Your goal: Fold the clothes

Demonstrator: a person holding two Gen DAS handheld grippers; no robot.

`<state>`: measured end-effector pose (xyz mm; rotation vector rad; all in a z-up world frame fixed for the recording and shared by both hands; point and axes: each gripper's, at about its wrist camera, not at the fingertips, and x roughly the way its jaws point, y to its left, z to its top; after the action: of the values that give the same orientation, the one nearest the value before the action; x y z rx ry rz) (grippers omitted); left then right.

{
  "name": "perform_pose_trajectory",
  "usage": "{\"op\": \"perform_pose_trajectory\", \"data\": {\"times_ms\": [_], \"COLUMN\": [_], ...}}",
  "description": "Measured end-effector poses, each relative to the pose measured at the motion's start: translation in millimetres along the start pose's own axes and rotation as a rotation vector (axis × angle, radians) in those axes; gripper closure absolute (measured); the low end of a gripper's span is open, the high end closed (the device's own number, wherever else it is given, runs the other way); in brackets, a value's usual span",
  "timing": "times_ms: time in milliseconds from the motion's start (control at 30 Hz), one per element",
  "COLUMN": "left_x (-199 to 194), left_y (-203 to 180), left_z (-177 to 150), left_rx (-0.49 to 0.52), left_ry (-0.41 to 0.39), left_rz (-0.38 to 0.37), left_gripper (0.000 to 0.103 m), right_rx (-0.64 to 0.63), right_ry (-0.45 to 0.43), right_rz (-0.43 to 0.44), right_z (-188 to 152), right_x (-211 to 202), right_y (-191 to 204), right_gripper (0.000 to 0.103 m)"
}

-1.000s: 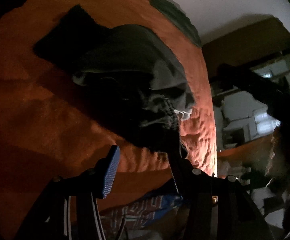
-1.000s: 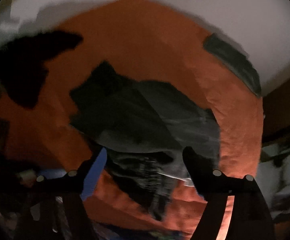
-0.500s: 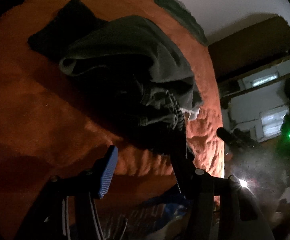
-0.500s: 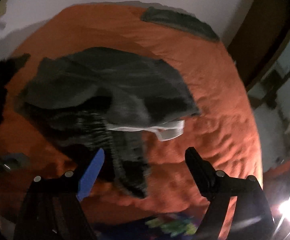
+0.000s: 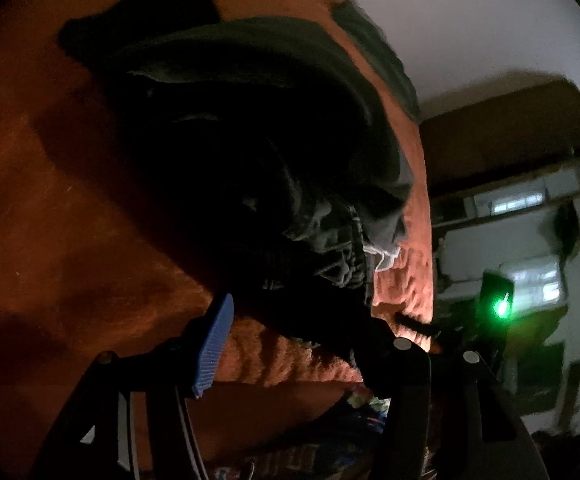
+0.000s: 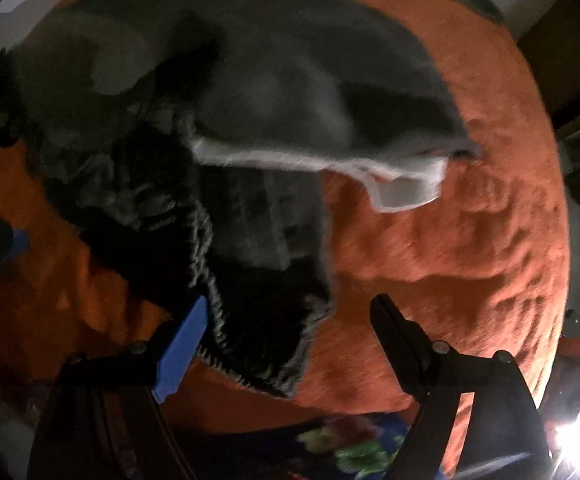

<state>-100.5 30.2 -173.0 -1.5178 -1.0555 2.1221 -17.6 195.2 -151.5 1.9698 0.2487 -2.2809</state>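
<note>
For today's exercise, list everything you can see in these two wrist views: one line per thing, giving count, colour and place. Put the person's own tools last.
Blanket: one, orange, plush, covering the surface under everything.
Grey garment: one, grey, crumpled on the blanket, topmost in the pile.
White-edged piece: one, white, poking out beneath the grey garment's right edge.
Dark knitted garment: one, blackish, ribbed hem, lying at the pile's near end.
Dark cloth strip: one, grey-green, at the blanket's far edge by the white wall.
Patterned fabric: one, blue with green, below the blanket's near edge.
Green light: one, in the room beyond.
Left tongs: one pair, jaws opening, nothing gripped.
Right tongs: one pair, jaws closing, knitted hem between them, not yet gripped.
</note>
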Motion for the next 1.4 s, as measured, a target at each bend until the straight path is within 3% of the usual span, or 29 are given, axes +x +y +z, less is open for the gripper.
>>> {"op": "perform_pose_trajectory", "data": {"times_ms": [33,100,200,267,300,333,433,600,900,1100,1200,1400], "left_x": [0,1,3,5,6,7,10,12,17,10,9,10], "left_y": [3,7,5,2,1,0,-2,-5,-28,-13,-7,-15], "left_z": [1,2,1,0,0,-1,-3,-4,-13,-9,-6,-6], "left_rx": [-0.023,-0.051,-0.046,-0.040,-0.038,-0.036,-0.030,-0.022,0.082,0.036,0.007,0.054], "left_ry": [0.002,0.003,0.001,0.004,0.006,0.008,0.009,0.023,0.023,0.006,0.006,0.010], "left_rz": [-0.013,-0.026,-0.020,-0.015,-0.014,-0.012,0.004,-0.008,0.011,0.015,0.005,0.012], "left_gripper": [0.045,0.045,0.045,0.045,0.045,0.045,0.045,0.045,0.045,0.045,0.045,0.045], "right_rx": [-0.016,-0.062,-0.170,-0.173,-0.169,-0.122,-0.004,-0.077,-0.156,-0.169,-0.147,-0.210], "right_ry": [0.009,-0.003,-0.043,-0.051,-0.055,-0.066,-0.111,-0.170,-0.177,-0.176,-0.184,-0.178], "right_rz": [0.047,0.108,0.174,0.194,0.203,0.225,0.233,0.162,0.098,0.027,0.009,-0.044], "right_z": [-1,-3,-10,-14,-16,-19,-25,-17,-14,-11,-6,-5], "right_x": [0,-7,-21,-26,-28,-31,-41,-53,-58,-61,-63,-59], "right_y": [6,16,30,24,21,11,-8,-8,-22,-46,-59,-61], "right_gripper": [0.048,0.058,0.058,0.058,0.053,0.047,0.045,0.045,0.044,0.044,0.038,0.037]}}
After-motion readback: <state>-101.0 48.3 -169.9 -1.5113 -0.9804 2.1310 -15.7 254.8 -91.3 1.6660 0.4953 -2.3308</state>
